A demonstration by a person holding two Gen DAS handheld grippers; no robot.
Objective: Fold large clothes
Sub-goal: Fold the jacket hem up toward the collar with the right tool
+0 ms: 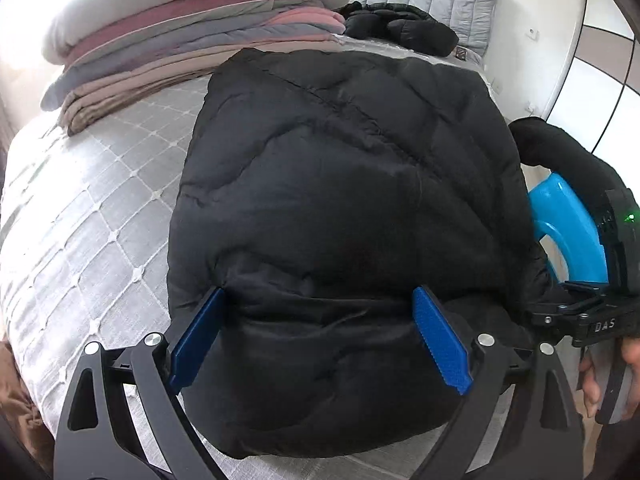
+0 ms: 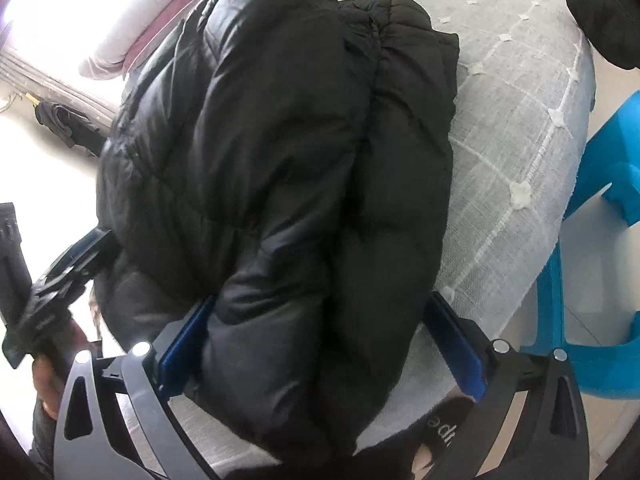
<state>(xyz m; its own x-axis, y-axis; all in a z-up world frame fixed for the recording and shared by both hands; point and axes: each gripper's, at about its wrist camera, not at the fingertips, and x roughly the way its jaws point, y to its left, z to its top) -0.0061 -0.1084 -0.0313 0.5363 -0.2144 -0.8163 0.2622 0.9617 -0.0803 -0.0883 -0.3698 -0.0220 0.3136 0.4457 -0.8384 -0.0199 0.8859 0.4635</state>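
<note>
A big black puffer jacket lies folded into a thick bundle on the grey quilted bed. My left gripper is open, its blue pads set wide on either side of the bundle's near edge. In the right wrist view the same jacket shows as two stacked folds. My right gripper is open too, its blue pads straddling the bundle's near end. The right gripper's body also shows in the left wrist view, at the jacket's right edge.
Folded pink, grey and beige blankets are stacked at the back left under a white pillow. Another black jacket lies at the back of the bed. A blue plastic stool stands right of the bed.
</note>
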